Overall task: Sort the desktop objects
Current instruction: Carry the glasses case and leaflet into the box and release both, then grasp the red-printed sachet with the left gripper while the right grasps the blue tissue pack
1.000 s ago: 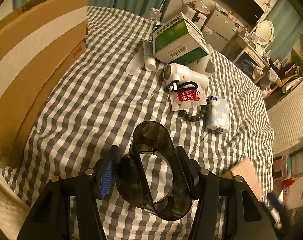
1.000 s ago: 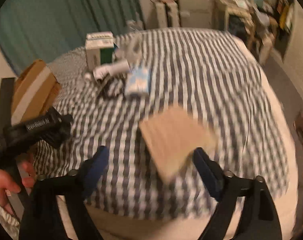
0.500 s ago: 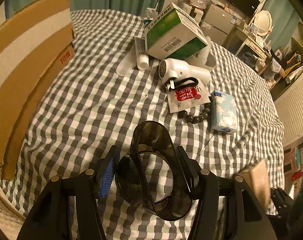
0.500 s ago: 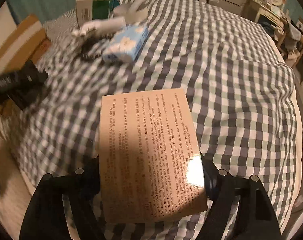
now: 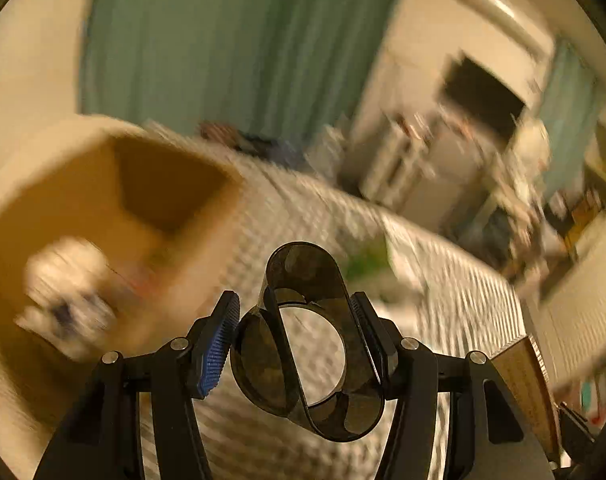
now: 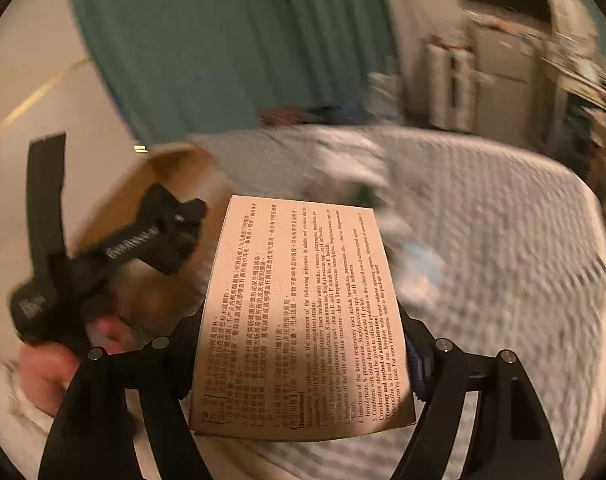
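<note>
While both claws carry their loads, we want to bring each one squarely over the open brown cardboard box before letting go. Our left claw grips a smoky translucent plastic holder with an oval mouth, pinched across its sides; the box sits ahead and to its left. Our right claw, whose jaws have just been closing, clamps a flat tan card box printed with medicine text between its pads; the cardboard box lies ahead-left, past the left hand. We should lower first, then release gently. Motion blur smears the checked cloth and the things already inside the box, so we cannot identify them.
</note>
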A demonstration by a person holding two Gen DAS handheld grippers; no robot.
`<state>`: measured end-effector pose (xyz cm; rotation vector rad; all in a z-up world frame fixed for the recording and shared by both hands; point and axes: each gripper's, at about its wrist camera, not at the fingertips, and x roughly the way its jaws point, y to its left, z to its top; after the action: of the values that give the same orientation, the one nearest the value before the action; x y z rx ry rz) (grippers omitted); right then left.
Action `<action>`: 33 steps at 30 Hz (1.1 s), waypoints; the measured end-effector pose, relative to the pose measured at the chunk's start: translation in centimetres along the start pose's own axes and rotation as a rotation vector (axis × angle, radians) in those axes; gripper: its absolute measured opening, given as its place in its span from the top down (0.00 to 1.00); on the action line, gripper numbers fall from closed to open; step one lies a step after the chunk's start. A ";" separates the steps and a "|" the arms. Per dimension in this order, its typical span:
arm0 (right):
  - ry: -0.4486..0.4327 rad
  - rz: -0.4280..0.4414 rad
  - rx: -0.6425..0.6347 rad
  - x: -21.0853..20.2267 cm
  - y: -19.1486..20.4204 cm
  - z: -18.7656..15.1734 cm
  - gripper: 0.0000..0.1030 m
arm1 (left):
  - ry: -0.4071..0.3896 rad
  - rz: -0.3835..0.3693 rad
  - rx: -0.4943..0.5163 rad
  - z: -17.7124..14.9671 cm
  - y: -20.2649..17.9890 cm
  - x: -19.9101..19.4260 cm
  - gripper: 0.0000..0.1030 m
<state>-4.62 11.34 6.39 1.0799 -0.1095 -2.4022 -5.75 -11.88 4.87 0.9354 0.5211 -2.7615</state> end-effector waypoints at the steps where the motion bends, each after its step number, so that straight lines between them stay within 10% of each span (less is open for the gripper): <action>1: -0.012 0.042 -0.013 0.9 1.6 1.6 0.26 | -0.030 0.031 -0.025 1.3 1.7 -0.6 0.43; 7: 0.030 0.231 -0.062 9.4 11.3 8.9 0.26 | -0.069 0.251 -0.125 4.1 11.3 -0.6 0.43; 12: 0.099 0.292 0.019 16.0 14.9 11.4 0.25 | -0.032 0.253 -0.187 3.6 14.8 0.9 0.42; 15: 0.133 0.298 0.067 18.1 15.7 12.5 0.23 | -0.017 0.279 -0.197 3.4 15.1 1.2 0.12; 17: 0.134 0.226 0.093 18.6 15.8 13.3 0.07 | -0.031 0.273 -0.205 3.3 15.1 0.8 0.04; 24: -0.071 0.026 0.114 11.4 10.8 12.7 0.07 | -0.033 0.175 -0.135 3.1 10.7 0.4 0.03; 33: -0.157 -0.344 0.195 2.4 -5.7 0.4 0.06 | 0.000 -0.005 0.112 -3.0 -3.0 4.1 0.00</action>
<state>-8.59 15.16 3.46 1.0640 -0.2319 -2.8350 -8.13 -8.24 0.92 0.9589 0.3721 -2.8206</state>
